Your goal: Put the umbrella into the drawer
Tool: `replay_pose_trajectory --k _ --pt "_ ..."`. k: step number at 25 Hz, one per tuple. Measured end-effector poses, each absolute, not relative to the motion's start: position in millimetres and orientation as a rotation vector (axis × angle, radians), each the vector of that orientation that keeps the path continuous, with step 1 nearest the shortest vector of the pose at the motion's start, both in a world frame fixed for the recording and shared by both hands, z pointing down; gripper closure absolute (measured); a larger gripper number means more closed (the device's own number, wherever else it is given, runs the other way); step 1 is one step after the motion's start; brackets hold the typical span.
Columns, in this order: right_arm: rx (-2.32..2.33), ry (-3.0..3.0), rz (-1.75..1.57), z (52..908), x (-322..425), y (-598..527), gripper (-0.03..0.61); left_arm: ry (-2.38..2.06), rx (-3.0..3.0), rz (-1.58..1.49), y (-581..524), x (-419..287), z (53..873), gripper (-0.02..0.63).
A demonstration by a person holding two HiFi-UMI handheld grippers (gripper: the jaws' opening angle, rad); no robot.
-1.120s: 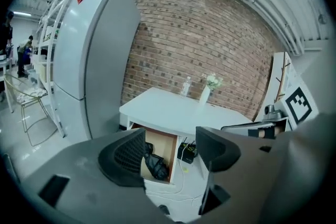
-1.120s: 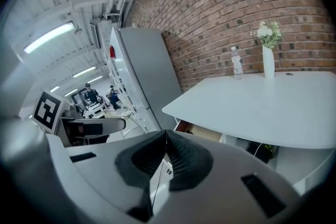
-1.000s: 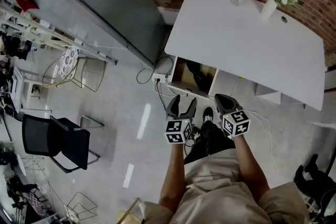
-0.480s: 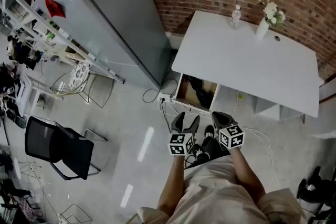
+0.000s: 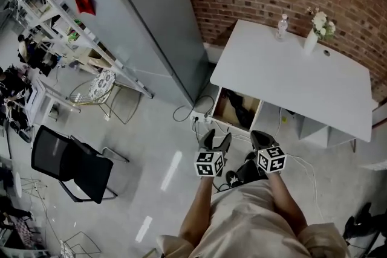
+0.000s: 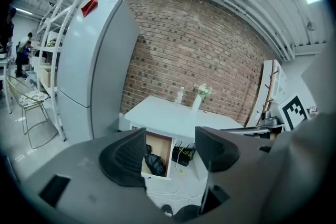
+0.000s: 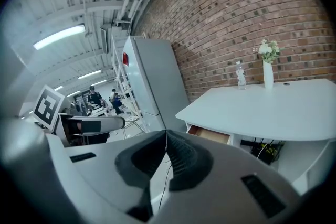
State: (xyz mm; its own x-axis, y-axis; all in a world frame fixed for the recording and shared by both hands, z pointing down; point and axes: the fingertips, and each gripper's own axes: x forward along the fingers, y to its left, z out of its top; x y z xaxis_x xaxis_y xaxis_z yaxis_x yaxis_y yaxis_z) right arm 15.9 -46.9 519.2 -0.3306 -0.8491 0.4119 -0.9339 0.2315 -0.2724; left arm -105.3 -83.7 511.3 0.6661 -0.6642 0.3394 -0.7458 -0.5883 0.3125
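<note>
A white desk (image 5: pixel 290 75) stands against the brick wall, and its left drawer (image 5: pixel 225 107) is pulled open. A black folded umbrella (image 5: pixel 245 110) lies inside that drawer; in the left gripper view the umbrella (image 6: pixel 154 163) shows dark against the wooden drawer (image 6: pixel 160 144). My left gripper (image 5: pixel 217 136) hovers over the floor just short of the drawer, open and empty. My right gripper (image 5: pixel 258 136) is beside it, shut with nothing between its jaws. In the right gripper view the right gripper (image 7: pixel 166 136) points toward the drawer (image 7: pixel 210 135).
A water bottle (image 5: pixel 282 26) and a vase of flowers (image 5: pixel 313 38) stand at the desk's back edge. A tall grey fridge (image 5: pixel 145 27) is left of the desk. Cables (image 5: pixel 192 107) trail on the floor by the drawer. A black chair (image 5: pixel 69 161) and a wire chair (image 5: pixel 100 84) stand far left.
The head view has pulled back from the desk, so more of the room shows. Both grippers sit a little lower in the picture. Their jaws and the open drawer are unchanged.
</note>
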Motion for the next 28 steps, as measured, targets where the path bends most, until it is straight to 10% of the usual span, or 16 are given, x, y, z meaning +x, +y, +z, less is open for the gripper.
replay_pose_trajectory --k 28 --pt "1.564 -2.337 0.722 528.4 -18.7 -73.0 0.511 -1.181 2.361 0.157 -88.7 -142.0 514.8 0.604"
